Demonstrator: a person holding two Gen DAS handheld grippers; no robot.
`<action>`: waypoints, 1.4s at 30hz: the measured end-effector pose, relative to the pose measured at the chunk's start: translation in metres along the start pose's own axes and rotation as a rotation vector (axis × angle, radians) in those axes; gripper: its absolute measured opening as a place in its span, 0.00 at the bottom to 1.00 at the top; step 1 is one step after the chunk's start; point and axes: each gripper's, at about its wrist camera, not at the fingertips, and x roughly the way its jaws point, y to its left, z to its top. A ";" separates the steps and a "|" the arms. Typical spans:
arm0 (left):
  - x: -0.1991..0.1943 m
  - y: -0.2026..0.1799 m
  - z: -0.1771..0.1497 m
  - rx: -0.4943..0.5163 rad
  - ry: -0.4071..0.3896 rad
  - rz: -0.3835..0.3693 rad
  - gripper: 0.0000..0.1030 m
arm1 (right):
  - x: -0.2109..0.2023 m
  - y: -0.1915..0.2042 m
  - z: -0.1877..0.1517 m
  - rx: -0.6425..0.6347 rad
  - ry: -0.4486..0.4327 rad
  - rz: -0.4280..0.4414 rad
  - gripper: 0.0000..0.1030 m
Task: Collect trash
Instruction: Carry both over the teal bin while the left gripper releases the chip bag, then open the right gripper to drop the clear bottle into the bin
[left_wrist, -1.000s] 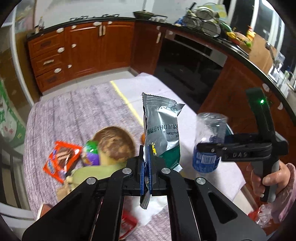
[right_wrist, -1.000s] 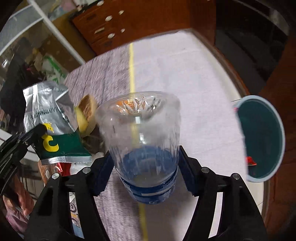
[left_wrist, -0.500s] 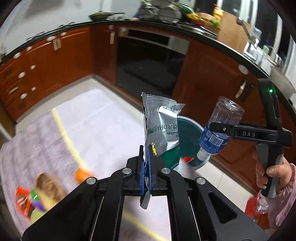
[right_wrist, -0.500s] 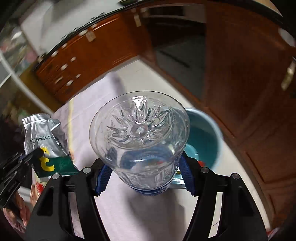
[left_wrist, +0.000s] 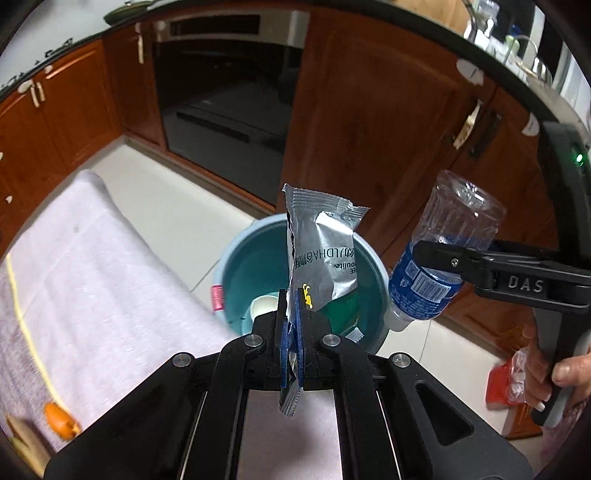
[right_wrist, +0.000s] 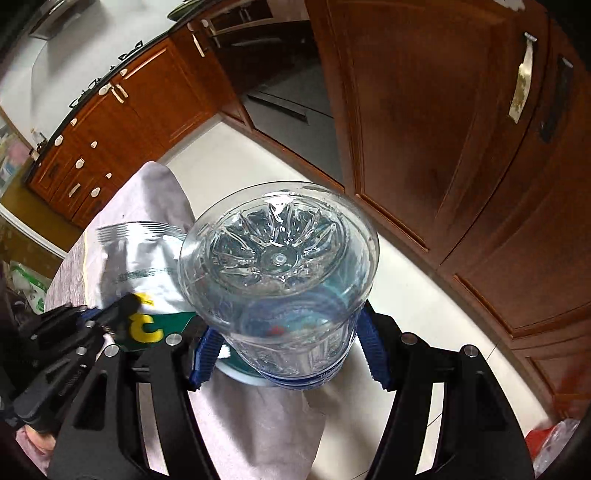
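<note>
Above the bin (left_wrist: 236, 258), left tool (left_wrist: 291, 325) clamps "LDHA" wrapper (left_wrist: 321, 254); "DAS" right tool (right_wrist: 288, 354) clamps bottle (right_wrist: 280, 273).

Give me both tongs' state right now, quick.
Left tongs: shut on the silver snack wrapper, over the blue trash bin.
Right tongs: shut on the clear plastic bottle, cap end down.
</note>
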 end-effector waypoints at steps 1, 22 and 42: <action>0.010 -0.002 0.001 0.003 0.014 -0.001 0.04 | 0.003 -0.002 0.002 0.004 0.004 0.000 0.61; 0.037 0.007 -0.008 -0.026 0.051 0.066 0.83 | 0.069 -0.008 0.012 0.000 0.126 0.001 0.61; -0.042 0.050 -0.046 -0.147 -0.016 0.066 0.96 | 0.059 0.030 -0.003 -0.045 0.161 -0.045 0.82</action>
